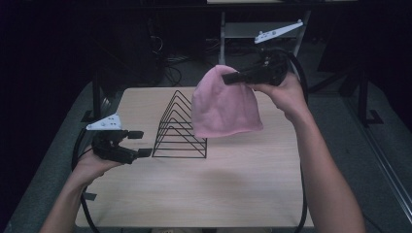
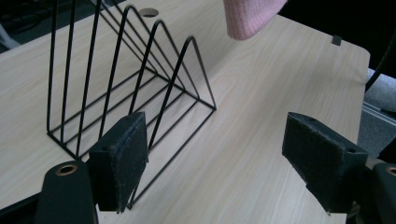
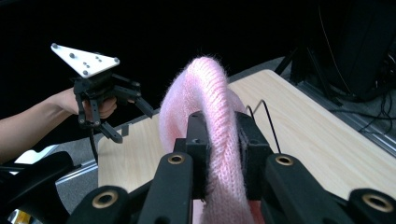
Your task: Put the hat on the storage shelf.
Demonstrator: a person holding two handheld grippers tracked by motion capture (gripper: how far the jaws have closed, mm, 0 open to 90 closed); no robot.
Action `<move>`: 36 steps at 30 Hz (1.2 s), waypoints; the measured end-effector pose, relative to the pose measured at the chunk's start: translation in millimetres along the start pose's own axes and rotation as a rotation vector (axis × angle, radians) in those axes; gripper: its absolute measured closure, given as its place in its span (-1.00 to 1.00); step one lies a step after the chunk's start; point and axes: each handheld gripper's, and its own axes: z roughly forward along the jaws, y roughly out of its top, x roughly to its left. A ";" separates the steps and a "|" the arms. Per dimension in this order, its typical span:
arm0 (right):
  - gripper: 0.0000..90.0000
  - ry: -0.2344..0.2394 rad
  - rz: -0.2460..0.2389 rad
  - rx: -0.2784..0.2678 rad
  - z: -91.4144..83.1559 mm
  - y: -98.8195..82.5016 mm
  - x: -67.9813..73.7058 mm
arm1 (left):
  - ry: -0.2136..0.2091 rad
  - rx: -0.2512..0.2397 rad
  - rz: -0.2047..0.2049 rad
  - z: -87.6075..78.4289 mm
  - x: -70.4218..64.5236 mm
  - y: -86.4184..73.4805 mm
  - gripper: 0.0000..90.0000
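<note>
The right claw [image 1: 228,77] is pinching the hat [image 1: 223,104] at its top so it is dangling free, at 1 o'clock above the rack [image 1: 180,127] — the left claw [image 1: 141,143] is waiting apart, holding nothing.

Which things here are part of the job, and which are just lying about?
In the job:
- pink knit hat, clamped in the right gripper
- black wire rack
- left gripper, open, beside the rack

Lying about:
- cables on the floor beyond the table

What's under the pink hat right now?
The hat hangs from the right gripper, clear of the table. Below and behind it stands the wire rack; the hat hides the rack's right end.
</note>
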 end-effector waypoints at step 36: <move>0.73 0.098 -0.081 -0.065 62.3 63.0 30.7 | -0.090 0.015 0.014 22.0 29.4 68.9 0.15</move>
